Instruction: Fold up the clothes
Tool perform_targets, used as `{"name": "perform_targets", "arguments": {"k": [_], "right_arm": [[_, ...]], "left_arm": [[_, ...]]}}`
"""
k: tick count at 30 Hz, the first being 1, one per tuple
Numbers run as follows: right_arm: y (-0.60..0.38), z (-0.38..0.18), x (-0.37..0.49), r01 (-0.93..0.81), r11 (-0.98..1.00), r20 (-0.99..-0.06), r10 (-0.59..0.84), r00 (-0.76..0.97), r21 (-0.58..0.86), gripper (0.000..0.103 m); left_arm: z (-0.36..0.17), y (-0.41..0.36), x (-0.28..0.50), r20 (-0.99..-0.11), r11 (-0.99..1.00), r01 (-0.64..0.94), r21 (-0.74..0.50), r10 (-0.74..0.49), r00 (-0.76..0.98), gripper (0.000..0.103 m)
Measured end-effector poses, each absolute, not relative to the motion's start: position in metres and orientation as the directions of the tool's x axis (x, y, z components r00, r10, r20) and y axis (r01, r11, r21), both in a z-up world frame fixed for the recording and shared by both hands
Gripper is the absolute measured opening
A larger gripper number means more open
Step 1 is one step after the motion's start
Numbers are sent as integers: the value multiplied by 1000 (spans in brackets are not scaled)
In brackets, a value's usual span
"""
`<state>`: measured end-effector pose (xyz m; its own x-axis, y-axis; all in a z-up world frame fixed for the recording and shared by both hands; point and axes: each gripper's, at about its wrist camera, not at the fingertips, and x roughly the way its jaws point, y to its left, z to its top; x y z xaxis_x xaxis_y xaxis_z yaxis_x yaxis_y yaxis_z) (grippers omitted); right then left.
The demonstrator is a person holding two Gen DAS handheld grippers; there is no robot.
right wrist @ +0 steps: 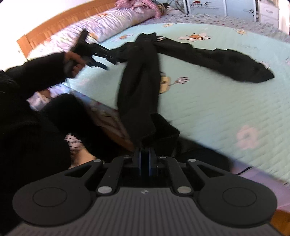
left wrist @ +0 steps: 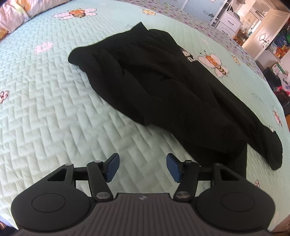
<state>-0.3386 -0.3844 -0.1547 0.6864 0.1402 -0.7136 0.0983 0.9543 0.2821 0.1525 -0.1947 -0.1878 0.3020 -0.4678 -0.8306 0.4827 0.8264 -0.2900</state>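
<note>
Two grippers work over a pale green quilt (left wrist: 54, 101): the left gripper (left wrist: 143, 167), at six o'clock in its own view, hangs released with nothing between its blue pads. The black trousers (left wrist: 163, 87) sprawl from ten to four o'clock there. The right gripper (right wrist: 145, 154) is clenched on one trouser leg's cuff (right wrist: 155, 130), lifted off the quilt.

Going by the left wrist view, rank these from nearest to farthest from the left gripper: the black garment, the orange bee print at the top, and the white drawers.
From the left gripper:
1. Black garment, just ahead and to the right on the bedspread.
2. Orange bee print, far across the bed, upper left.
3. White drawers, beyond the bed's edge, upper right.
</note>
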Motion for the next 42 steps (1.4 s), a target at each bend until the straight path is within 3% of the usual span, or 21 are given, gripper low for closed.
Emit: {"name": "perform_targets", "arguments": {"k": [5, 10, 12, 13, 15, 17, 21, 28, 35, 37, 39, 42], "right_arm": [[-360, -149, -343, 17, 944, -718, 240, 654, 331, 9], [-361, -151, -361, 12, 892, -721, 357, 594, 452, 21], [-377, -144, -372, 60, 863, -673, 346, 654, 502, 24], [-387, -139, -377, 89, 844, -637, 326, 698, 530, 30], [-407, -134, -375, 171, 800, -582, 253, 773, 575, 60], [-425, -133, -367, 267, 741, -548, 161, 821, 616, 79], [-442, -168, -326, 395, 627, -610, 164, 775, 671, 80], [-428, -220, -243, 548, 589, -764, 198, 614, 594, 81], [-420, -232, -218, 590, 635, -827, 145, 544, 499, 77], [-415, -236, -215, 562, 666, -826, 148, 544, 490, 59], [-413, -238, -218, 545, 670, -818, 169, 550, 505, 18], [-409, -231, -226, 511, 695, -801, 159, 577, 506, 8]], "left_arm": [[-191, -194, 140, -833, 817, 496, -293, -473, 287, 61], [-190, -192, 134, -827, 811, 499, -306, -486, 284, 61], [-190, -190, 132, -825, 811, 496, -310, -489, 284, 61], [-191, -189, 131, -824, 812, 494, -312, -490, 285, 61], [-192, -189, 128, -824, 810, 494, -315, -492, 281, 61], [-192, -188, 126, -824, 808, 497, -317, -494, 277, 61], [-190, -184, 123, -821, 806, 497, -321, -499, 279, 62], [-192, -173, 123, -825, 819, 478, -317, -487, 288, 63], [-193, -171, 125, -822, 820, 471, -325, -491, 288, 63], [-193, -170, 124, -821, 818, 473, -327, -494, 287, 63], [-193, -169, 125, -820, 816, 474, -329, -496, 285, 63], [-195, -167, 124, -820, 816, 471, -334, -498, 282, 64]]}}
